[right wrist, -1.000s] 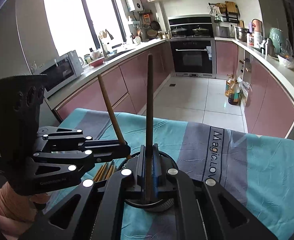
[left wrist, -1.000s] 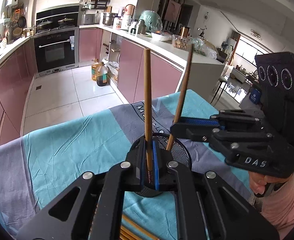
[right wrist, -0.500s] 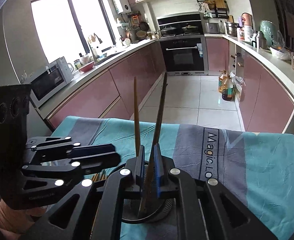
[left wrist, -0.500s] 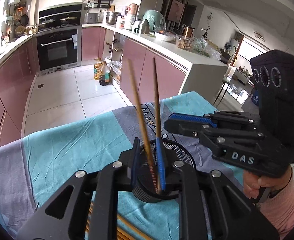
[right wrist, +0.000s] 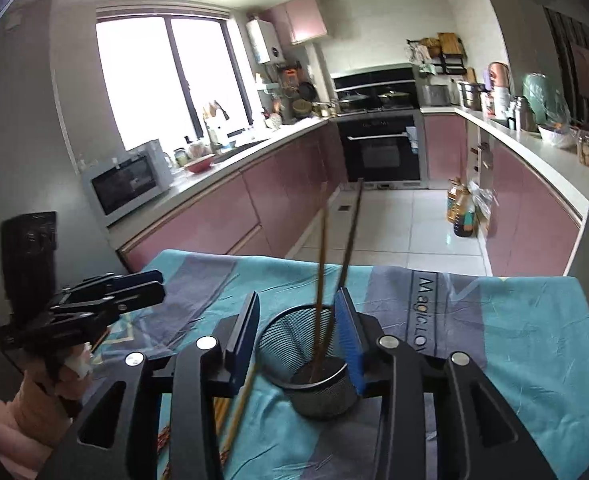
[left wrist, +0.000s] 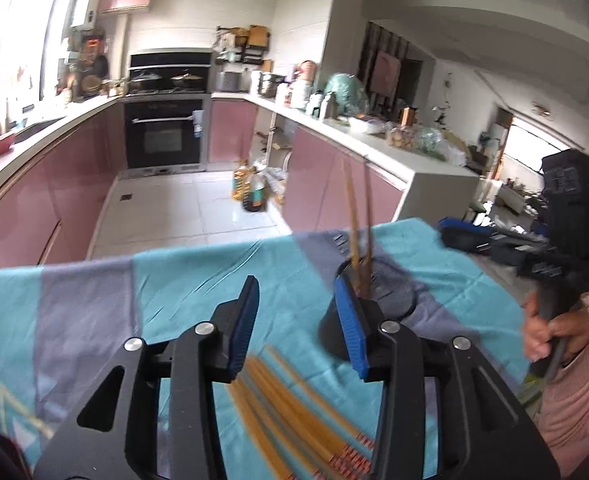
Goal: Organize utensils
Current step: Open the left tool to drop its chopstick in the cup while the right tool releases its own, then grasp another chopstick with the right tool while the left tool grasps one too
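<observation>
Gaping wide, both grippers hold nothing: the left (left wrist: 296, 328) over loose chopsticks (left wrist: 294, 412) on the cloth (left wrist: 94, 312), the right (right wrist: 300, 334) straddling the mesh cup (right wrist: 322, 376), where two chopsticks (right wrist: 336, 264) stand leaning.

Both wrist cameras look forward along their own fingers, low over the teal-and-grey clothed tabletop (left wrist: 182, 280). Both views share the near black wire-mesh cup (right wrist: 322, 396), the left view seeing it further right.
</observation>
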